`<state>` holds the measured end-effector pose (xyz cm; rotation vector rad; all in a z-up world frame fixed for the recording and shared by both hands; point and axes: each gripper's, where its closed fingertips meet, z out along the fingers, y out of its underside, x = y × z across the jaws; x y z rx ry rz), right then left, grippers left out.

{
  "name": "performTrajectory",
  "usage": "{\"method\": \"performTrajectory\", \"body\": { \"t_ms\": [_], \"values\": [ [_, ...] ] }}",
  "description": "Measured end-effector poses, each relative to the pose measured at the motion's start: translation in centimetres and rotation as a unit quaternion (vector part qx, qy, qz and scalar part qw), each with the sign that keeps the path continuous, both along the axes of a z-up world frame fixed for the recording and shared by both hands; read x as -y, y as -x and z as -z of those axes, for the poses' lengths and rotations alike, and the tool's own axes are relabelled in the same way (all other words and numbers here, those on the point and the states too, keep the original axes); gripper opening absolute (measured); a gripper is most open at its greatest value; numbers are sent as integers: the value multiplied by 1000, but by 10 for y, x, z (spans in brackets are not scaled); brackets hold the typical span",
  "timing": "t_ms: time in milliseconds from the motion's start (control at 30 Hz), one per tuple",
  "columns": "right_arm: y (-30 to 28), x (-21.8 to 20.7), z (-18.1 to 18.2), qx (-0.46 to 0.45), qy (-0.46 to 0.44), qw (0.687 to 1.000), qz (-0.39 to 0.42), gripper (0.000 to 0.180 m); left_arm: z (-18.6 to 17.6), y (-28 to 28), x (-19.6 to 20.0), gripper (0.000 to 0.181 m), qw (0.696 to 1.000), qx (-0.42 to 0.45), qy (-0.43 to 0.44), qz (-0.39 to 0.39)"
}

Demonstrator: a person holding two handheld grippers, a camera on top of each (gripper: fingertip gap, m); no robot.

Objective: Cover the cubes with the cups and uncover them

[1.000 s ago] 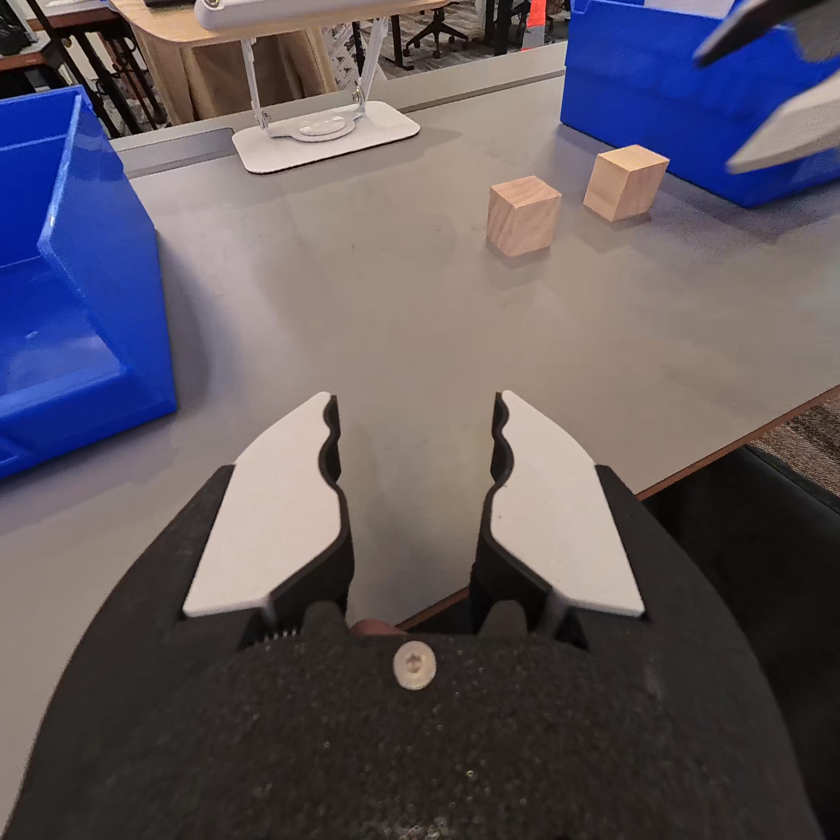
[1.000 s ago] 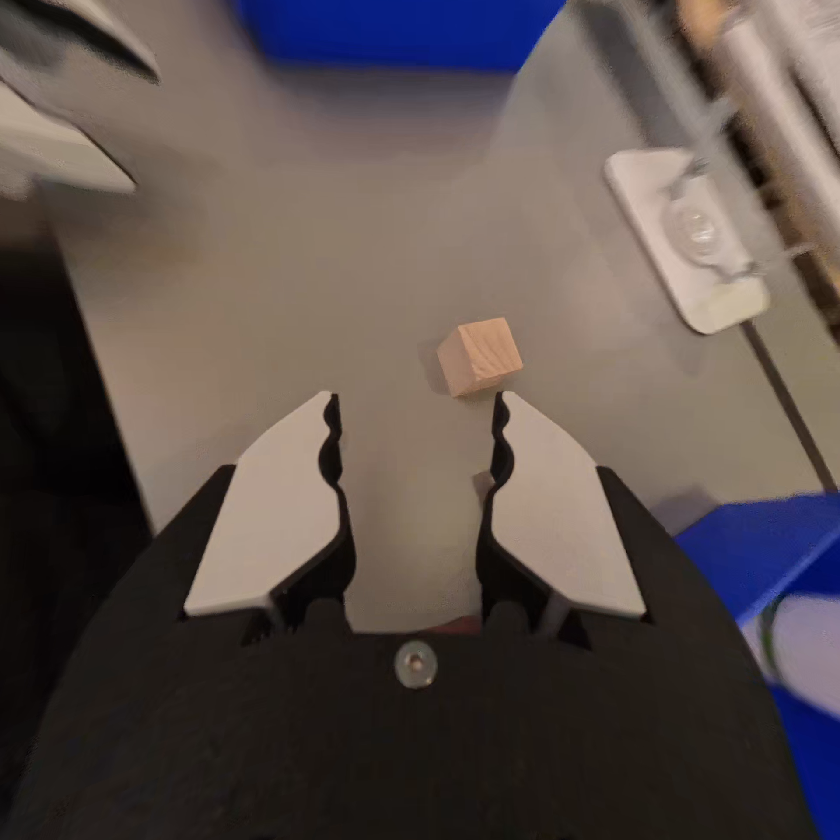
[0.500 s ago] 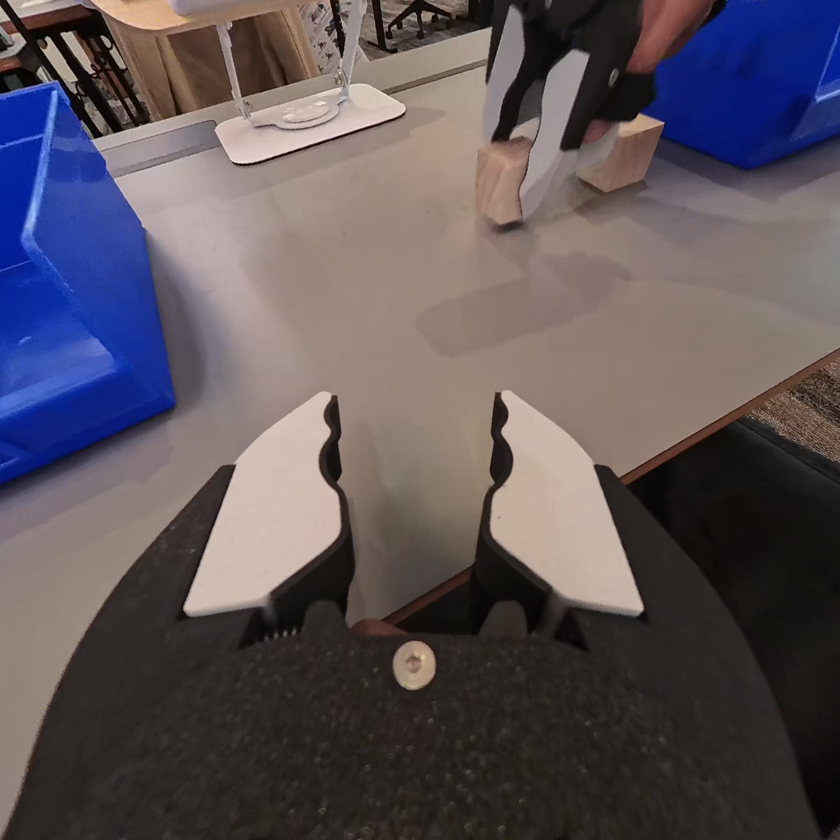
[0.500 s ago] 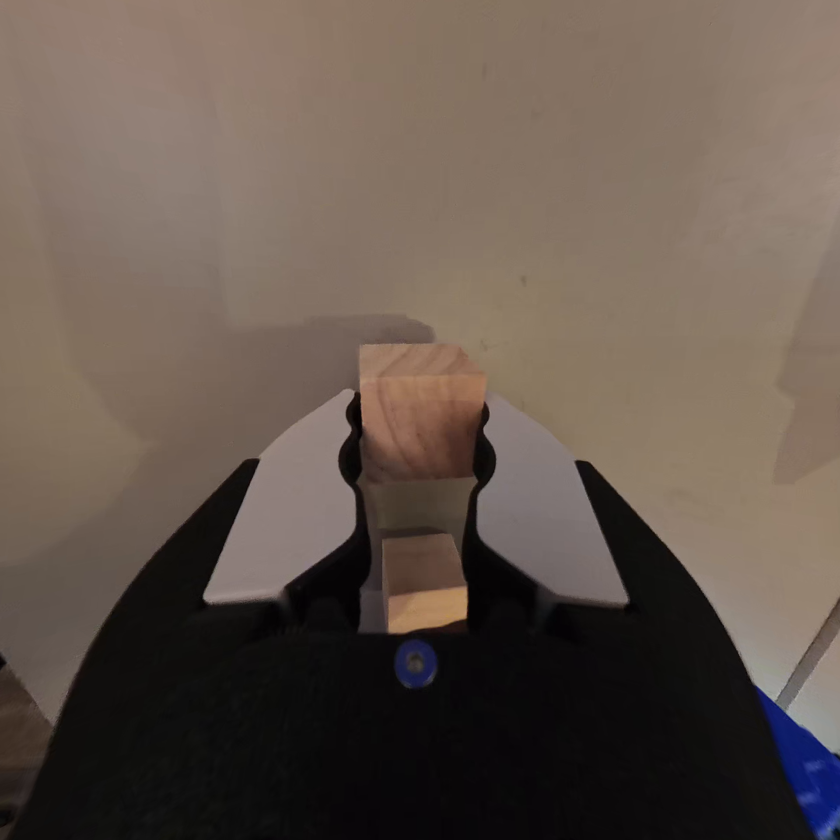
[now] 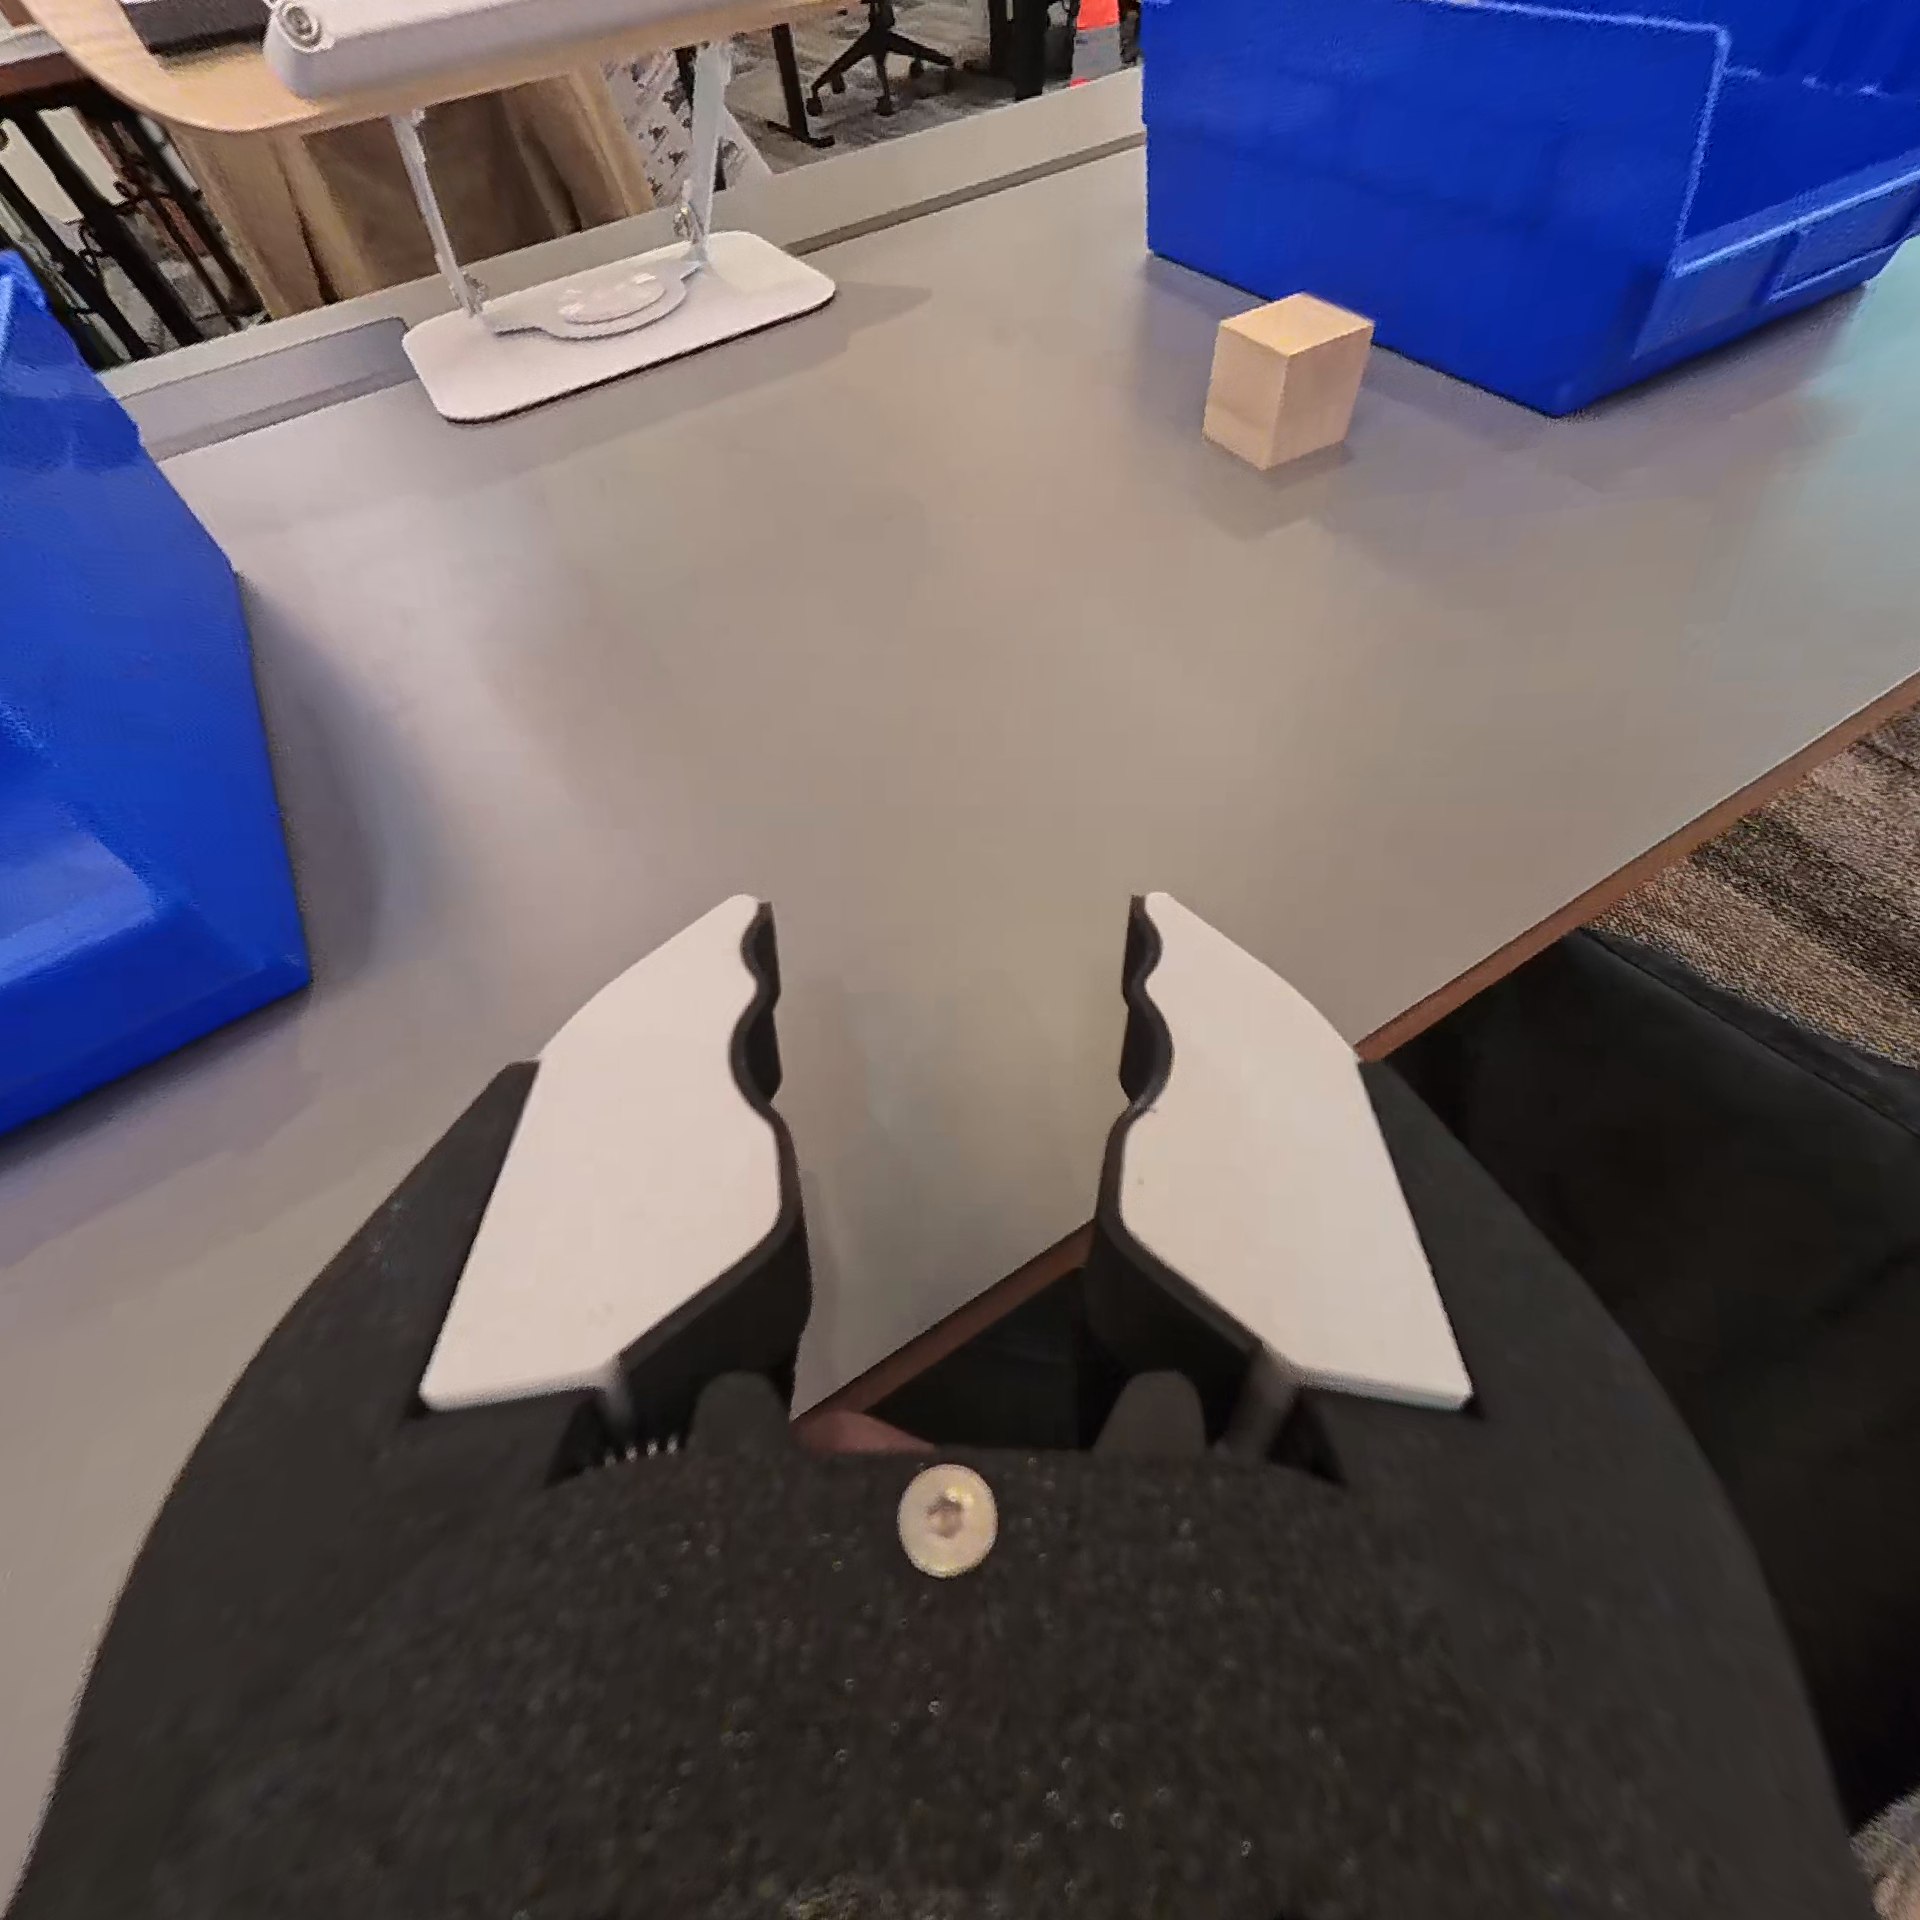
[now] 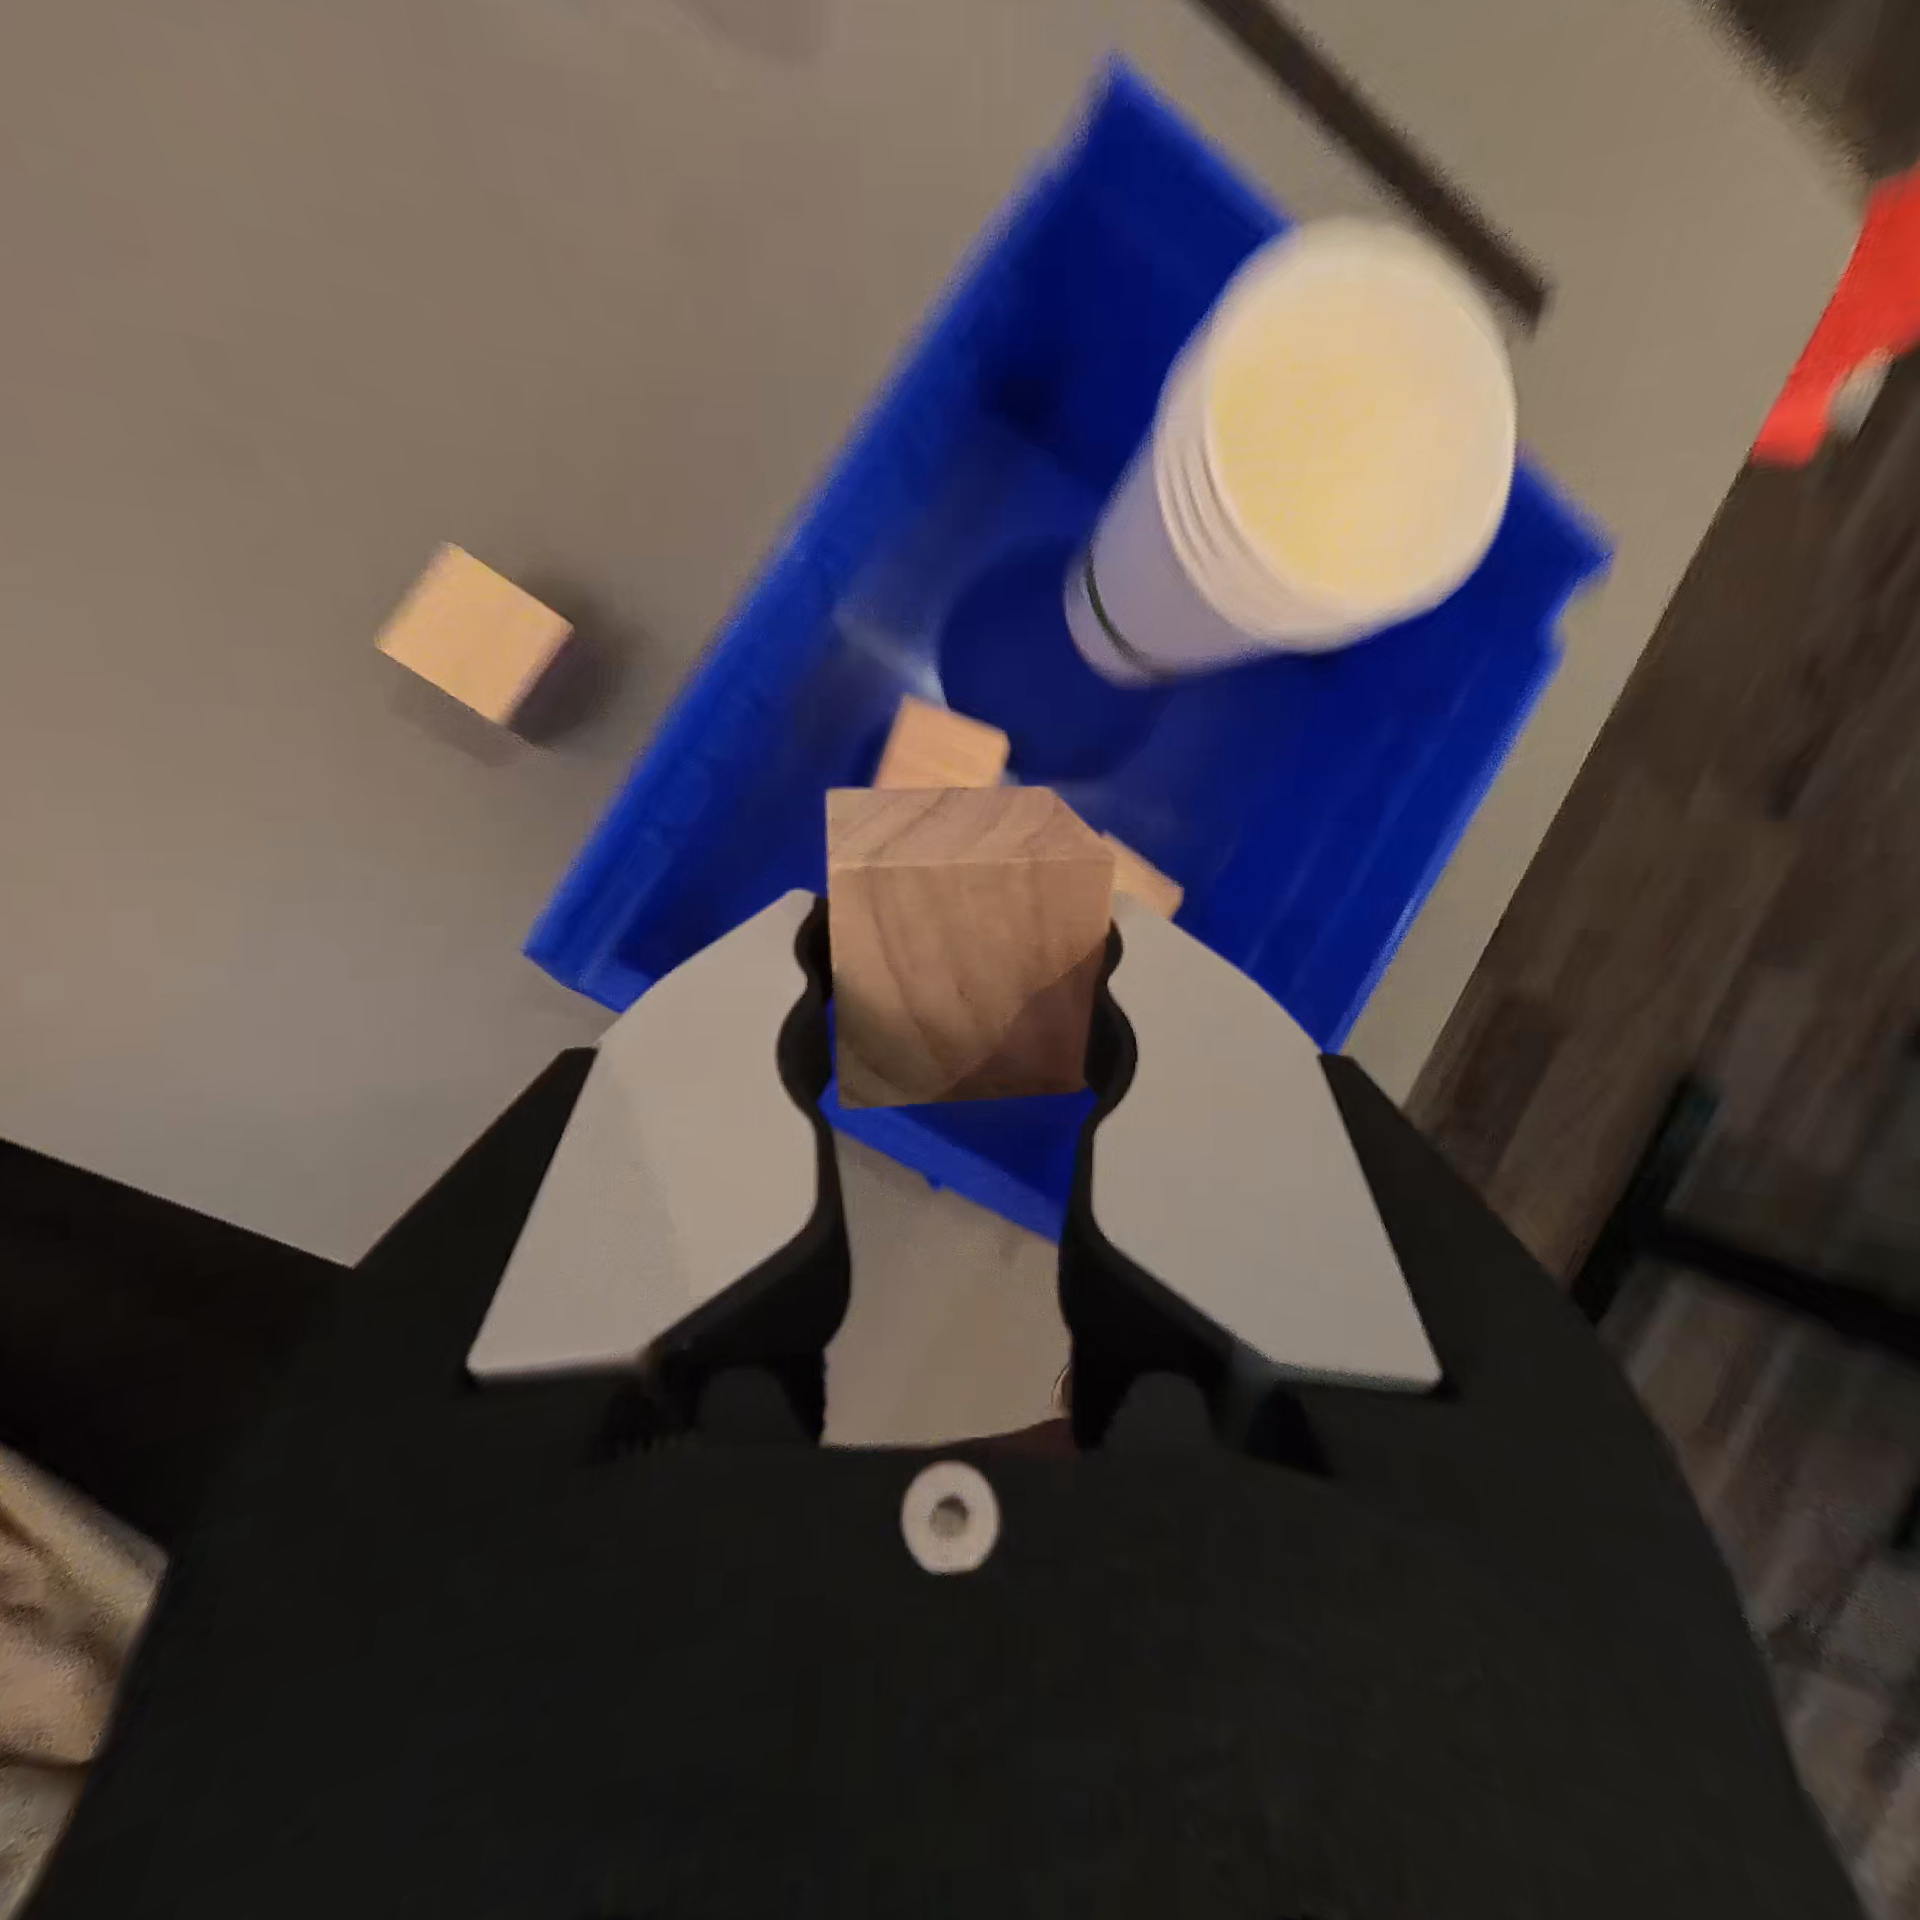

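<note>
My right gripper [image 6: 961,925] is shut on a wooden cube [image 6: 961,935] and holds it in the air above the near end of a blue bin [image 6: 727,831]. A stack of white paper cups [image 6: 1288,457] stands in that bin, with two more cubes [image 6: 940,748] beside it. One wooden cube [image 6: 473,634] stays on the grey table left of the bin; it also shows in the left wrist view [image 5: 1286,379]. My left gripper [image 5: 951,914] is open and empty, low over the table's front edge.
The blue bin [image 5: 1507,177] sits at the table's far right in the left wrist view. Another blue bin [image 5: 114,727] stands at the left. A white stand base [image 5: 618,317] is at the back. The table edge [image 5: 1621,873] runs diagonally on the right.
My right gripper closed on one of the two table cubes, lifted it and carried it over the blue bin. One cube remains on the table. My left gripper stayed open in place.
</note>
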<state>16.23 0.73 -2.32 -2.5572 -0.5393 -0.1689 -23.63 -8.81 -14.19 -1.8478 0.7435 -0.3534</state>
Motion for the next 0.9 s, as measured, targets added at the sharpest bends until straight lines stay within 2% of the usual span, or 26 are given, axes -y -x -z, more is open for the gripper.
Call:
{"method": "performTrajectory", "body": {
  "t_ms": [100, 200, 267, 433, 733, 800, 900],
  "values": [
    [-40, 10, 40, -25, 39, 995, 84, 46, -2, -6, 2, 64, 1000, -6, -8, 8],
    [-53, 14, 86, -58, 87, 987, 124, 46, 1, -11, 3, 64, 1000, -14, -9, 13],
    [-67, 17, 113, -48, 118, 976, 175, 46, 4, -12, 2, 63, 1000, -16, -11, 15],
    [-73, 17, 148, -72, 158, 957, 234, 47, 9, -9, -2, 63, 1000, -25, -8, 12],
    [-67, 17, 162, -68, 175, 952, 243, 48, 6, -3, -3, 63, 1000, -19, -5, 8],
    [-69, 17, 149, -48, 161, 959, 228, 63, 6, -4, -2, 63, 1000, -20, -5, 10],
    [-68, 6, 90, -12, 70, 979, 189, 70, 6, -4, -1, 63, 1000, -21, -4, 12]
  ]
}}
